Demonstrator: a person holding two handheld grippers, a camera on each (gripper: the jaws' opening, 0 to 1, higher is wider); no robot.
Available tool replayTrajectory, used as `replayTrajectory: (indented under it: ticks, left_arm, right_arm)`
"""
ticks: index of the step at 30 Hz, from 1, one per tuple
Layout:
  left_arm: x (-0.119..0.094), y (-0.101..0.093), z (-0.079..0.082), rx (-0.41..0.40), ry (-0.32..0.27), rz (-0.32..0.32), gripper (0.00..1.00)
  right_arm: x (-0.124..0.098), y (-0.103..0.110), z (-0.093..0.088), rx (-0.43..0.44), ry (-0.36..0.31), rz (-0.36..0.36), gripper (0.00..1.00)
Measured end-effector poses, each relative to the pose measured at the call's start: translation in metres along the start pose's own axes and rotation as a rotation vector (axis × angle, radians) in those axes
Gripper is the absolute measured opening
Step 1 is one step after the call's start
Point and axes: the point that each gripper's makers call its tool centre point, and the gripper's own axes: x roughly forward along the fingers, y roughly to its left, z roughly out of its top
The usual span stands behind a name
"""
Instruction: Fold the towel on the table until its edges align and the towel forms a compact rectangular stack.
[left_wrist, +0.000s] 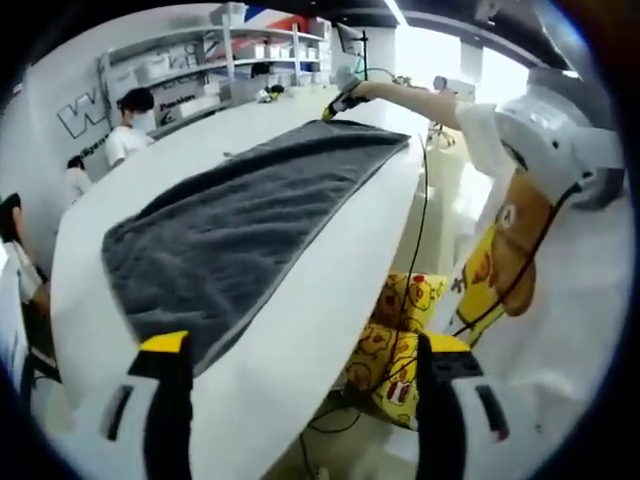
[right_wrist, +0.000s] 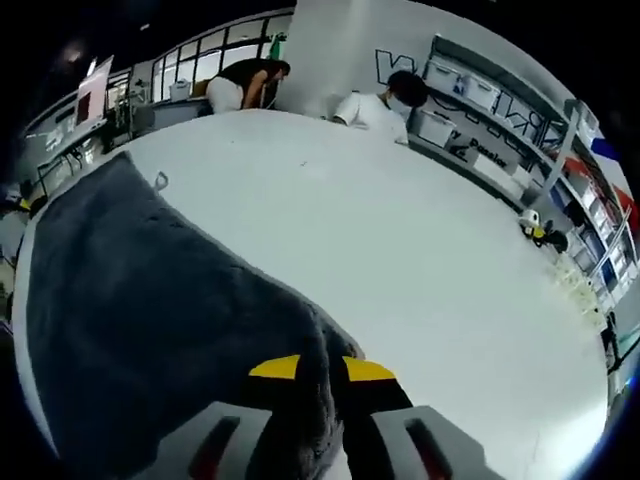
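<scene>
Lying flat and unfolded along the near edge of the white table (left_wrist: 300, 330), the grey towel (left_wrist: 240, 225) stretches from your left gripper (left_wrist: 300, 400) to your right gripper (right_wrist: 322, 372). In the left gripper view, your yellow-tipped jaws stand wide apart and grip nothing; the towel's near corner sits just ahead of the left jaw, while the right jaw hangs past the table's edge. In the right gripper view, your jaws are drawn together on a bunched corner of the towel, a ridge of grey pile rising between the yellow tips. The left gripper view also catches your outstretched arm (left_wrist: 420, 100) reaching to that far corner, a black cable (left_wrist: 415, 250) trailing down beside the table, and yellow cartoon-print fabric (left_wrist: 400, 340) below the edge. A small loop tag (right_wrist: 160, 181) juts from the towel's long side. Beyond the bare tabletop, two people (right_wrist: 375, 105) sit or lean at the far side before shelving (right_wrist: 500, 110) stacked with bins, and a small yellow-and-black object (right_wrist: 538, 230) rests near the table's far edge.
</scene>
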Motion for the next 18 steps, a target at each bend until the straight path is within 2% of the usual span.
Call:
replayTrajectory:
  ticks: [2, 7, 10, 18]
  left_arm:
    - [0.0, 0.0, 0.0, 0.001, 0.0, -0.002, 0.98]
    - [-0.004, 0.003, -0.003, -0.003, 0.004, 0.004, 0.98]
    - [-0.005, 0.003, -0.004, -0.008, 0.006, 0.01, 0.97]
    - [-0.004, 0.002, -0.004, -0.017, 0.009, 0.017, 0.97]
  right_arm:
    - [0.004, 0.001, -0.002, -0.006, 0.011, -0.001, 0.14]
    - [0.01, -0.003, 0.003, -0.023, 0.009, -0.007, 0.05]
    - [0.009, -0.003, 0.004, -0.026, 0.01, -0.014, 0.04]
    - [0.009, -0.022, 0.011, -0.061, 0.0, -0.115, 0.04]
